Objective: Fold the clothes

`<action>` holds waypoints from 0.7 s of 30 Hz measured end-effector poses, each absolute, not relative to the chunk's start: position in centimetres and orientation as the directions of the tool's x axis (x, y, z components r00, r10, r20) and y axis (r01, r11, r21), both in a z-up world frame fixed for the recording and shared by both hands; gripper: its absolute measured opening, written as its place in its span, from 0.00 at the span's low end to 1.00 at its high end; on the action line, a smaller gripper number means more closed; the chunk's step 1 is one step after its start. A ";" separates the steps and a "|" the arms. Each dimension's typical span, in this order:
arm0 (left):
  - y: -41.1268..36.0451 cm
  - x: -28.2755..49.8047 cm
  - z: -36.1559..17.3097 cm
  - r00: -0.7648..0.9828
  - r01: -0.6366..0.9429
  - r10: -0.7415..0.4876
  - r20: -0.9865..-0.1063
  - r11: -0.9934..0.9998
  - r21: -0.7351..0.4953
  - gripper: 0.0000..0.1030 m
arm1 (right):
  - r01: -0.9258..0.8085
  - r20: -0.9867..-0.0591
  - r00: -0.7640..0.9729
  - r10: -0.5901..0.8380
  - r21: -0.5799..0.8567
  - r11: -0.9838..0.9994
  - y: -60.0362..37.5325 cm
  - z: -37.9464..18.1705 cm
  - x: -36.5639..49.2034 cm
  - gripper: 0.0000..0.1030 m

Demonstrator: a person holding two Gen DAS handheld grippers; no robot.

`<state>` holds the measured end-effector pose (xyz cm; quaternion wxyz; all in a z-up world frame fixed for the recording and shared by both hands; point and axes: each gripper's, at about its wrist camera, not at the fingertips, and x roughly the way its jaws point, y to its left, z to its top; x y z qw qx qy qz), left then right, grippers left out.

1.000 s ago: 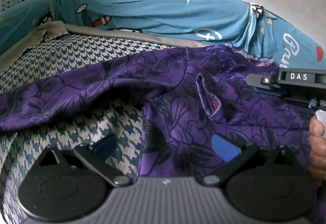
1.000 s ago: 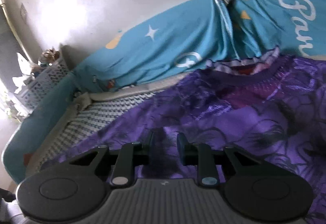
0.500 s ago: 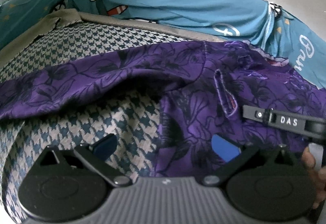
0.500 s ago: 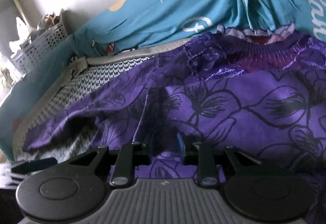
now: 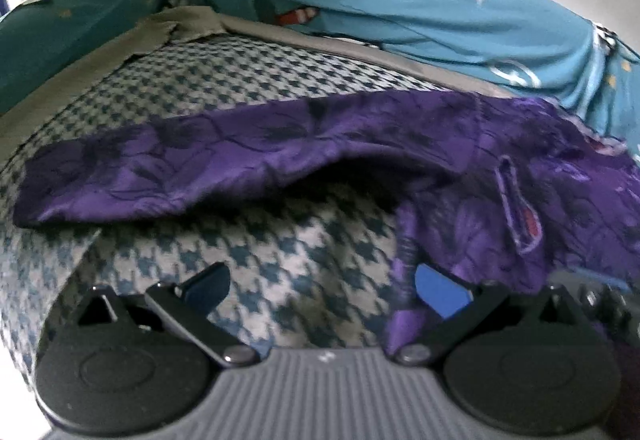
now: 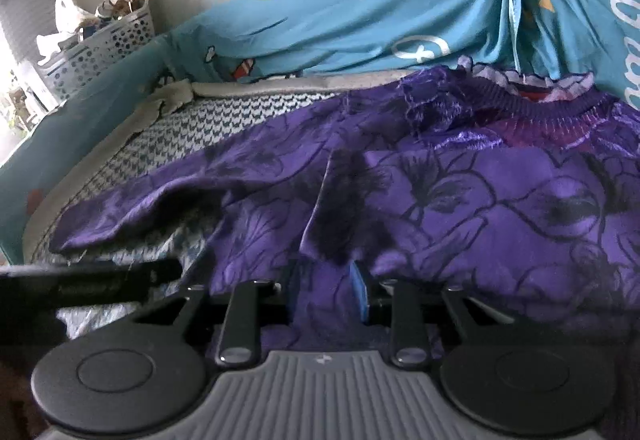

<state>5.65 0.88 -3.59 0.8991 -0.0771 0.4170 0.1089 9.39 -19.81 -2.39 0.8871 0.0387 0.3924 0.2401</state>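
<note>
Folding barely begun — glossy purple flower-print garment (image 6: 480, 199) sprawls unfolded; right gripper (image 6: 324, 292) loosening on its fabric, left gripper (image 5: 320, 288) wide, empty.

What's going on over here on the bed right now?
A person is folding a purple floral garment spread on a houndstooth cover. The right tongs have a fold of it between their pads, and their jaws are opening. The left tongs stand open at its edge, holding nothing.

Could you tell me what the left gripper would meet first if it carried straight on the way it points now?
Probably the houndstooth cover that shows between its open fingers, though the purple garment lies close alongside and depth is unclear.
</note>
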 end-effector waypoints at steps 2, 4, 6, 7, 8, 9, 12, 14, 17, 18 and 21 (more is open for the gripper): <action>1.4 5.6 -3.6 0.627 -0.281 0.148 -0.765 0.959 -0.044 1.00 | -0.380 -0.691 0.575 0.437 0.248 0.891 -19.7 -2.4 8.6 0.29; 1.8 5.5 -3.6 0.627 -0.296 0.169 -0.760 0.954 -0.033 1.00 | -0.366 -0.703 0.572 0.423 0.243 0.898 -19.8 -2.4 7.9 0.30; 2.1 5.5 -3.7 0.623 -0.303 0.175 -0.763 0.953 -0.028 1.00 | -0.352 -0.712 0.571 0.409 0.238 0.905 -19.9 -2.5 7.1 0.30; 2.2 5.5 -3.8 0.619 -0.305 0.176 -0.765 0.952 -0.028 1.00 | -0.346 -0.715 0.570 0.405 0.237 0.908 -20.0 -2.5 6.8 0.31; 2.4 5.5 -3.9 0.616 -0.309 0.179 -0.767 0.951 -0.027 1.00 | -0.340 -0.719 0.569 0.399 0.236 0.911 -20.1 -2.6 6.4 0.31; 2.5 5.4 -3.9 0.613 -0.315 0.184 -0.768 0.949 -0.024 1.00 | -0.332 -0.723 0.570 0.390 0.232 0.914 -20.2 -2.6 6.1 0.31; 3.0 5.3 -4.0 0.608 -0.332 0.200 -0.768 0.943 -0.018 1.00 | -0.308 -0.727 0.577 0.371 0.227 0.924 -20.5 -2.5 5.0 0.33; 3.4 5.1 -3.7 0.614 -0.344 0.213 -0.760 0.939 -0.016 1.00 | -0.295 -0.729 0.581 0.362 0.226 0.928 -20.6 -2.4 4.3 0.34; 4.4 5.0 -3.3 0.623 -0.373 0.238 -0.745 0.928 -0.016 1.00 | -0.298 -0.731 0.578 0.363 0.225 0.927 -20.6 -2.3 3.3 0.35; 4.9 4.8 -3.1 0.625 -0.390 0.249 -0.739 0.920 -0.020 1.00 | -0.302 -0.733 0.573 0.366 0.226 0.926 -20.5 -2.4 3.0 0.35; 6.3 4.4 -2.8 0.622 -0.438 0.276 -0.733 0.898 -0.034 1.00 | -0.299 -0.746 0.557 0.365 0.230 0.926 -20.5 -2.7 2.4 0.36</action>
